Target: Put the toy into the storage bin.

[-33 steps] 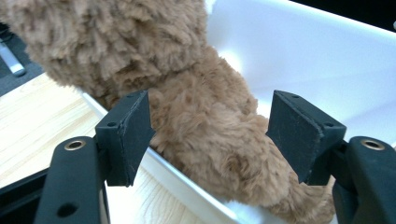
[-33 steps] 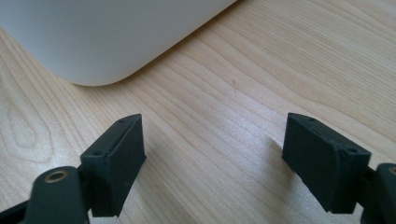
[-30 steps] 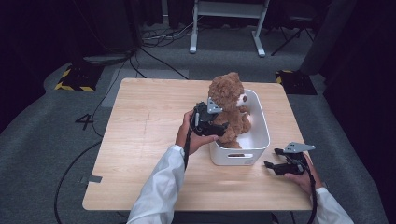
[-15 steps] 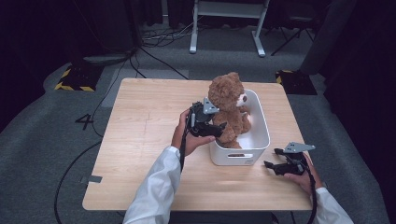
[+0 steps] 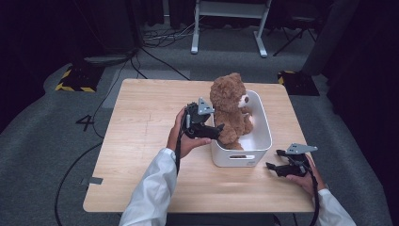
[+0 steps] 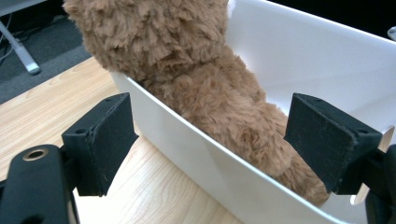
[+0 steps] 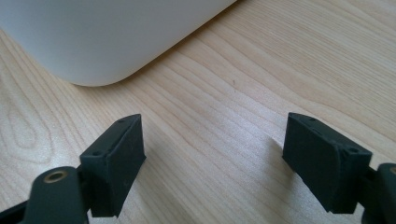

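Sitting upright in the white bin (image 5: 261,123), the teddy bear (image 5: 229,109) has its back toward the left gripper (image 5: 212,130) and its face (image 5: 243,100) turned toward the bin's far right wall. The bear's long axis is near vertical, head well above the rim, legs down on the bin floor.

Left gripper is the near one — jaws spread wide, holding nothing. In the left gripper view the bin's near wall (image 6: 196,154) runs between the two pads (image 6: 105,140), with the bear's back and lower body (image 6: 219,102) just behind that wall. So the bear lies straight ahead of the fingers and slightly up; one pad sits outside the bin over the table (image 5: 141,122), the other reaches in over the rim toward the bear's hip. I can't tell if anything is touching the fur.

Right gripper (image 5: 274,167) is low over the table at the bin's near right corner, well apart from the bear — jaws also wide apart, empty. The right gripper view shows bare wood between the pads (image 7: 116,163) and the bin's rounded corner (image 7: 93,42) ahead.

My read: any grab on the bear falls to the left hand, and the bin wall between the pads is the problem — closing as it stands would likely pinch wall, not bear. The bin's long axis runs away from the person.
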`<state>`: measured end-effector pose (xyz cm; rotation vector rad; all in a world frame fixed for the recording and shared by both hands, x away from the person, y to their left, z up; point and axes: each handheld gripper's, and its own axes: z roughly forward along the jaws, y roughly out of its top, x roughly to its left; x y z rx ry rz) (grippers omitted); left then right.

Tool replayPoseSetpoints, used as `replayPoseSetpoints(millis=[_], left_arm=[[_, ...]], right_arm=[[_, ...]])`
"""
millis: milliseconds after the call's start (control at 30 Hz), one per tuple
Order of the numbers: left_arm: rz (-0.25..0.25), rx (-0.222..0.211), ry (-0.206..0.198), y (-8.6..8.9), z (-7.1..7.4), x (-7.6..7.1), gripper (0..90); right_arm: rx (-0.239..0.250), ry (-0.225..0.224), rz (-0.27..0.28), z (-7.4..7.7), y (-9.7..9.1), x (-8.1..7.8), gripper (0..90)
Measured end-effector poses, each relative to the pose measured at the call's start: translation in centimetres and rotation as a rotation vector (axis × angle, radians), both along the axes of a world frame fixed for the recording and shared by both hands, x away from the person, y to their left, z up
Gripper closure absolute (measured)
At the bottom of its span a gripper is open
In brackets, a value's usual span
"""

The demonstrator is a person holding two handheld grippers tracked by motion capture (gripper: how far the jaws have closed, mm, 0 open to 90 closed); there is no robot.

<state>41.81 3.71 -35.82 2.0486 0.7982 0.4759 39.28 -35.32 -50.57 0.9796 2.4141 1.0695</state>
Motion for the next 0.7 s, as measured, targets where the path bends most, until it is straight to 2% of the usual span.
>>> replayPoseSetpoints(millis=[200,700], left_arm=[[0.011,0.000,-0.001,0.9,0.0,-0.2,16.1],[0.033,0.052,-0.025,3.2,0.1,-1.5,17.1]], right_arm=[[0.000,0.000,0.000,0.0,0.0,0.0,20.5],[0.000,0.000,0.000,0.0,0.0,0.0,20.5]])
